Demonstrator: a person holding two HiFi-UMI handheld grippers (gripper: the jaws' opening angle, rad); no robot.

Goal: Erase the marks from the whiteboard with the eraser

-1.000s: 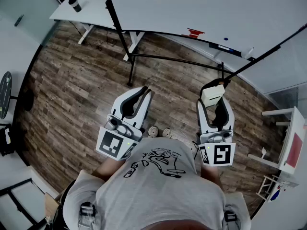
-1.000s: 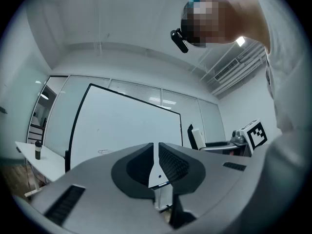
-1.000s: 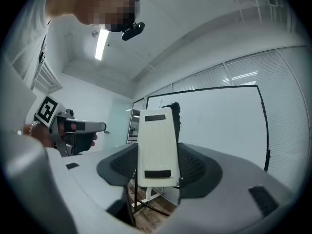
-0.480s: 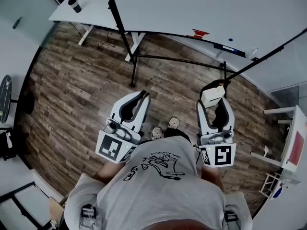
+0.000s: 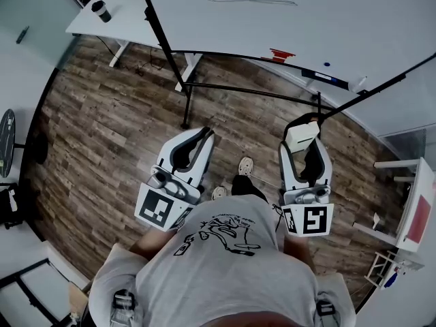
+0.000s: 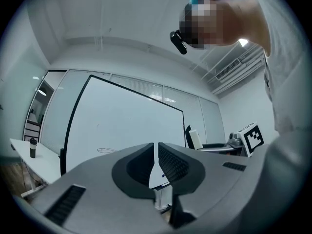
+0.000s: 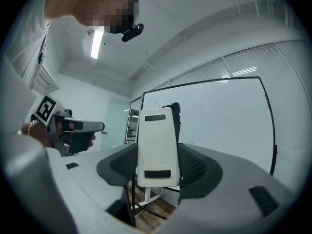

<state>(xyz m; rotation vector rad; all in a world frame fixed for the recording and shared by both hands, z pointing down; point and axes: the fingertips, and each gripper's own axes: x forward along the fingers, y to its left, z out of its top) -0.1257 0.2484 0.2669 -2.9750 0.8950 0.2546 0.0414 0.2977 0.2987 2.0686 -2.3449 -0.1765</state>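
**In front of the whiteboard, eraser held ready**

Between the fingers of the right gripper stands the eraser, a cream block with a dark strip near each end. The fingers are clamped on its two long sides about the middle. It looks light and rigid, probably a plastic shell, so a moderate squeeze should hold it. The smooth sides could slip or twist under wiping pressure, and a hold across the middle, as now, seems the steadiest. Its wiping face cannot be made out from these views. The left gripper has its fingers pressed together with nothing between them.

The whiteboard stands well apart from both grippers, on a black frame. High on it runs a thin looping line; low down, near the tray, is a small red mark. A marker lies on the tray. The board looks smooth and glossy, and being on a stand it may rock when pushed, so light, even strokes seem wise.

The floor is wood plank. A white table beyond the board's left end carries a dark cup. By the look of both marks, no wiping is done yet
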